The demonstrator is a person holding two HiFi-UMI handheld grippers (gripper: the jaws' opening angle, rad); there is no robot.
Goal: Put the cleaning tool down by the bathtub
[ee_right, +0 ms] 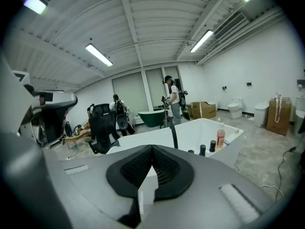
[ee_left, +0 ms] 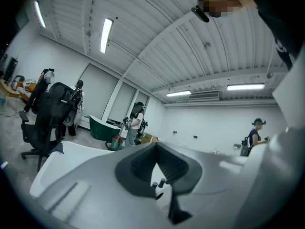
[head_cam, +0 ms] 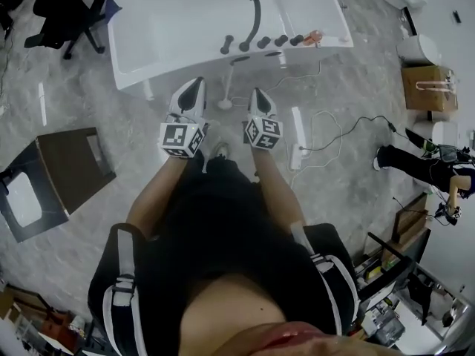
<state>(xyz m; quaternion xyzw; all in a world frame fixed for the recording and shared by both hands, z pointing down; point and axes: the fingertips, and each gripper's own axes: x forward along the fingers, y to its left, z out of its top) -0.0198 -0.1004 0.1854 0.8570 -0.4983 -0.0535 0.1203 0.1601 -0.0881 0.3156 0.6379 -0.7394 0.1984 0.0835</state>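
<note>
The white bathtub (head_cam: 185, 50) fills the top of the head view, with a black spout (head_cam: 254, 21) and knobs on its near rim. A thin white cleaning tool (head_cam: 225, 102) stands on the floor just in front of the tub, its round base down. It is between my two grippers and neither touches it. My left gripper (head_cam: 194, 89) is left of the tool with its jaws shut and empty. My right gripper (head_cam: 257, 95) is to the tool's right, also shut on nothing. The tub (ee_right: 205, 128) lies ahead in the right gripper view, and both jaw tips meet in the two gripper views.
A power strip (head_cam: 297, 153) and its cable lie on the floor to the right. A dark cabinet (head_cam: 74, 165) stands at the left, a black office chair (head_cam: 70, 10) at the top left. A cardboard box (head_cam: 427, 87) and a person (head_cam: 415, 162) are at the right.
</note>
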